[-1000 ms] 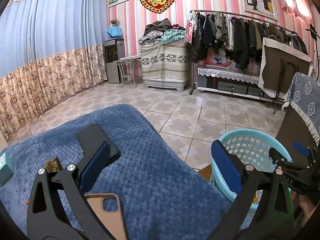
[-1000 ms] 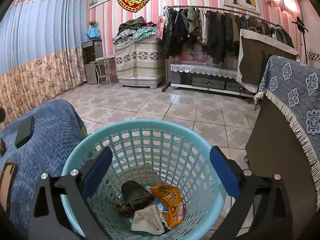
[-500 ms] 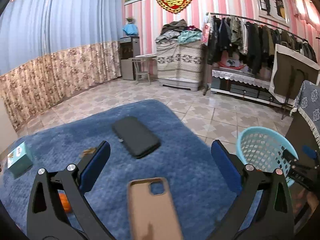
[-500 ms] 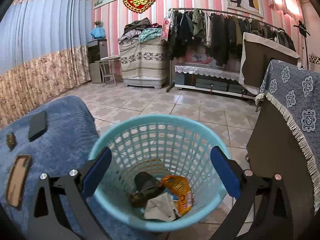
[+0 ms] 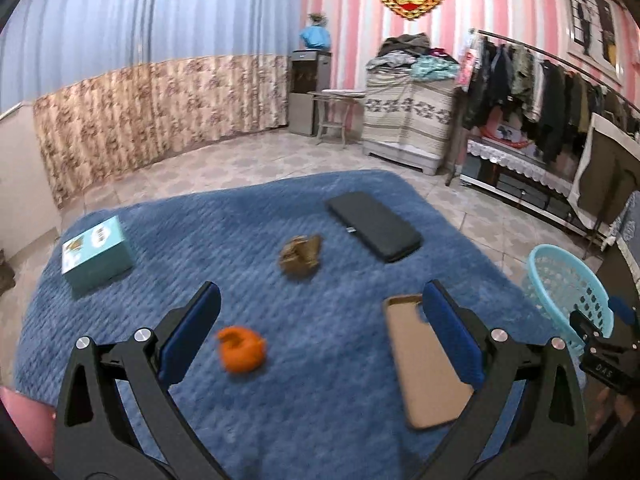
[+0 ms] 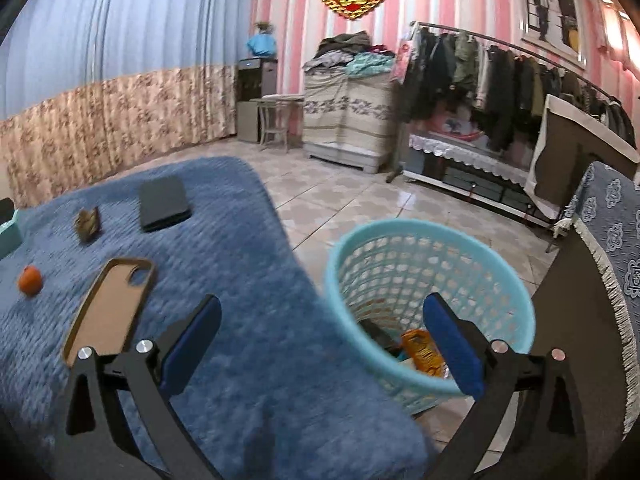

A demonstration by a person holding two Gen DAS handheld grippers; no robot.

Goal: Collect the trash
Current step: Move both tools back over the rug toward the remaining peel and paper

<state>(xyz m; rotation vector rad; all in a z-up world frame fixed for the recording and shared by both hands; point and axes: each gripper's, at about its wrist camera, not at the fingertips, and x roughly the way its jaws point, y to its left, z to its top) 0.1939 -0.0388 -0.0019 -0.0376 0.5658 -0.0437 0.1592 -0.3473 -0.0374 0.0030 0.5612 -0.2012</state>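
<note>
Left gripper (image 5: 320, 328) hangs wide open and empty above a blue blanket (image 5: 248, 216), with an orange scrap (image 5: 241, 349) lying just ahead of its left finger, inside the gap between the jaws. A crumpled brown scrap (image 5: 300, 258) sits farther ahead, near the middle of the gripper's line of sight. A tan phone case (image 5: 426, 364) lies partly under the right finger, a black phone (image 5: 374, 226) beyond it, and a teal box (image 5: 97, 254) well off to the left. Right gripper (image 6: 320, 338), also spread open and holding nothing, hovers at the blanket's edge with its right finger over the rim of a blue basket (image 6: 432, 264). An orange wrapper (image 6: 422, 354) and other scraps, too jumbled to tell apart, lie in the basket's bottom. From this gripper, the case rests just ahead-left, with both loose scraps well beyond it to the left.
</note>
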